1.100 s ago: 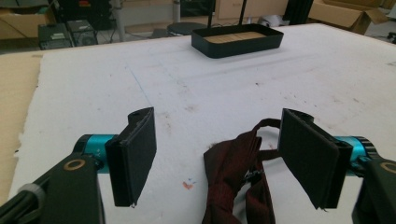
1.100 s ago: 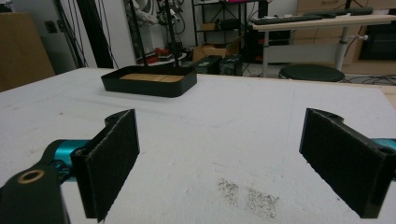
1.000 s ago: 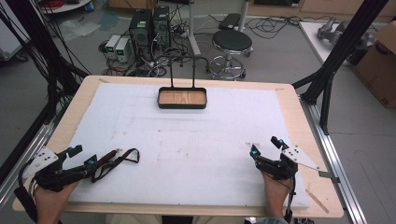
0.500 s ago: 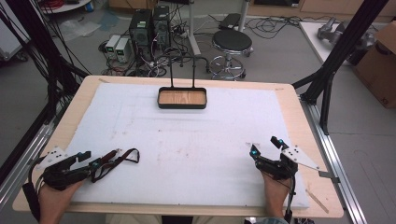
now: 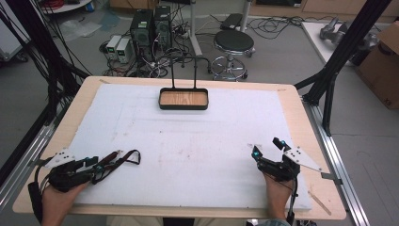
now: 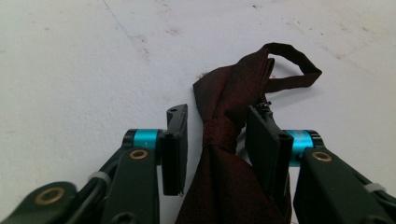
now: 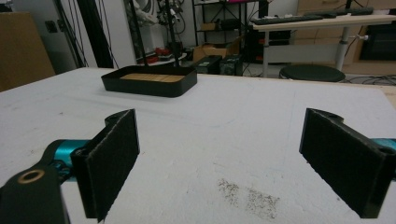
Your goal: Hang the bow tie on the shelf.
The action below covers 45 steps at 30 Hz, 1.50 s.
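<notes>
Left gripper view is showing the left gripper (image 6: 215,140) with its two black jaws standing partly apart and a dark red bow tie (image 6: 233,154) lying between them. The right-hand pad looks to be touching the fabric at the knot; the left-hand pad is sitting just clear of it, so the jaws are not clamping down. The tie's thin strap (image 6: 299,70) is curling into a loop toward the upper right of that frame.

In the high view the left gripper (image 5: 101,165) is sitting at the lower left of the frame, a hand (image 5: 59,202) coming in from the bottom edge behind it, and the bow tie (image 5: 120,159) is trailing off its tips to the right. The right gripper (image 5: 268,147) is resting at the lower right — its jaws are spreading wide, and in the right gripper view (image 7: 219,154) nothing is lying between the pads but bare sheet with a dark speckled smudge (image 7: 247,196).

A white foam sheet (image 5: 197,141), lightly scuffed, is covering most of a pale wooden table (image 5: 301,108). A black tray (image 5: 183,99) with a wood-coloured floor is sitting at the upper middle of the sheet, well apart from both grippers, with a thin black frame rising behind it. Beyond the table a round stool (image 5: 234,42), computer towers (image 5: 150,28) and tangled cables are crowding a grey floor.

The lower part of the tie is running off the bottom edge of the left gripper view, and its shape in the high view is too small to make out.
</notes>
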{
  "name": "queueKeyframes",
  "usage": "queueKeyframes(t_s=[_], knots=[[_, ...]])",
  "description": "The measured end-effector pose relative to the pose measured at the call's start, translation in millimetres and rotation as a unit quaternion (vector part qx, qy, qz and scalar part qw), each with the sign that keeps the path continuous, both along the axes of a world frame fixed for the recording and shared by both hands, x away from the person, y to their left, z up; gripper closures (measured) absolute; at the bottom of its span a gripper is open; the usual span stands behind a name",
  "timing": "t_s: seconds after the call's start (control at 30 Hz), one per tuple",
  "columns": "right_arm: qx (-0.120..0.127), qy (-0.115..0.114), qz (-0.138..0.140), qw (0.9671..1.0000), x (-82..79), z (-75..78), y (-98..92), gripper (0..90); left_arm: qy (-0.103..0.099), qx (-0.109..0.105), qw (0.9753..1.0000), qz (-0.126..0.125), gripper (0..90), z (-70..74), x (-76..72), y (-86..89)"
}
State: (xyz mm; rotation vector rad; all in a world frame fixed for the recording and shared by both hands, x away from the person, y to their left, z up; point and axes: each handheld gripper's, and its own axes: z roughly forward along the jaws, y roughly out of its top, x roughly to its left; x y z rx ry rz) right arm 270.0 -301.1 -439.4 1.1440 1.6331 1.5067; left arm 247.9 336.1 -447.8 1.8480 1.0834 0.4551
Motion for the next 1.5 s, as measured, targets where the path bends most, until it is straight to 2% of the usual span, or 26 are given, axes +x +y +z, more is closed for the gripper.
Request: queueKeyframes(t_s=[0.3,0.5,0.63,0.7,0.9,1.07,1.17,1.37,1.5], knots=[[0.000,0.000,-0.001,1.0000,0.0,0.1,0.0,11.0,0.007,0.006,0.9999,-0.005,69.9,-0.5,-0.2,-1.3],[0.000,0.000,0.000,1.0000,0.1,0.0,-0.1,11.0,0.005,0.011,0.9999,-0.004,72.3,-0.5,-0.8,-2.1],[-0.001,0.000,0.000,1.0000,0.1,0.0,-0.1,11.0,-0.004,0.014,0.9999,-0.004,73.3,2.0,-2.4,-3.2],[0.000,0.000,0.000,1.0000,0.2,0.1,0.0,11.0,-0.009,0.008,0.9999,-0.005,73.5,4.1,-3.1,-3.3],[0.000,0.001,-0.001,1.0000,0.1,0.1,0.1,11.0,-0.032,-0.014,0.9994,-0.008,73.6,15.2,-4.2,-5.9],[0.000,0.000,-0.002,1.0000,0.7,-0.1,-0.7,11.0,-0.045,-0.042,0.9981,-0.005,73.6,28.8,1.1,-8.7],[-0.001,-0.001,-0.001,1.0000,0.9,-0.1,-0.9,11.0,-0.057,-0.053,0.9970,-0.006,73.6,37.9,6.4,-11.9],[0.001,0.001,0.000,1.0000,0.7,-0.1,-0.3,11.0,-0.079,-0.058,0.9952,-0.005,73.6,55.0,20.6,-22.1],[0.000,0.001,0.000,1.0000,0.9,-0.2,-0.6,11.0,-0.100,-0.064,0.9929,-0.009,73.6,71.8,35.4,-31.2]])
